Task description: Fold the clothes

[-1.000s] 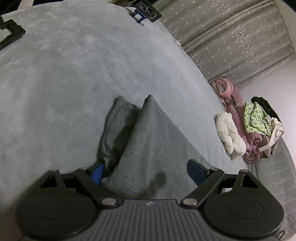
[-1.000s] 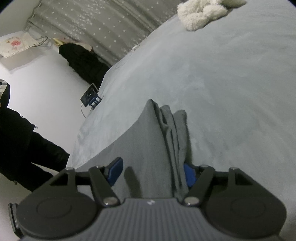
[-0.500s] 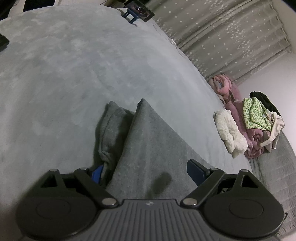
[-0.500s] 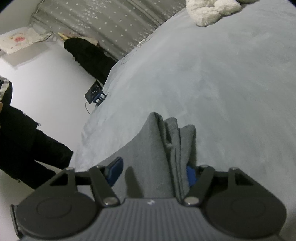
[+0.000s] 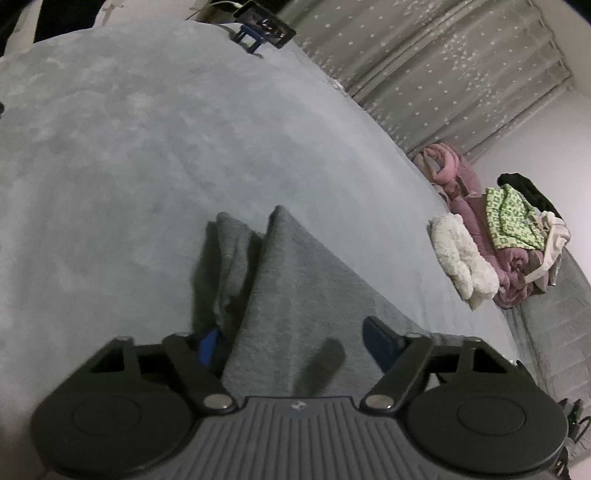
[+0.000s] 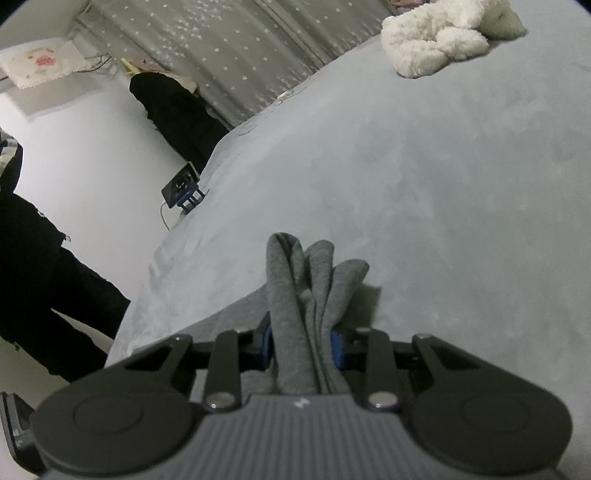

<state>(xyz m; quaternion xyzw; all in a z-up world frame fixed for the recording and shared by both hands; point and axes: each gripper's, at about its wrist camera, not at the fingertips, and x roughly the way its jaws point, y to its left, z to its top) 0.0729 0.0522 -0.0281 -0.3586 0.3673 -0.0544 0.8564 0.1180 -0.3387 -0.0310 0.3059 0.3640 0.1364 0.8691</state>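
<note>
right tool (image 6: 301, 345) clamped tight on bunched grey garment (image 6: 295, 332) edge. left tool (image 5: 295, 341) jaws wide, garment (image 5: 291, 295) between, not pinched. grey bed (image 5: 147, 147) beyond broad, bare. clothes pile (image 5: 498, 229) at far edge.

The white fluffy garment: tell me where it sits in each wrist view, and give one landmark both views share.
Left wrist view: the white fluffy garment lies at the right edge of the bed, against the pile of pink clothes.
Right wrist view: it lies at the top right, on the far part of the bed.
Shared landmark: the star-patterned curtain; also the phone on a blue stand.
</note>
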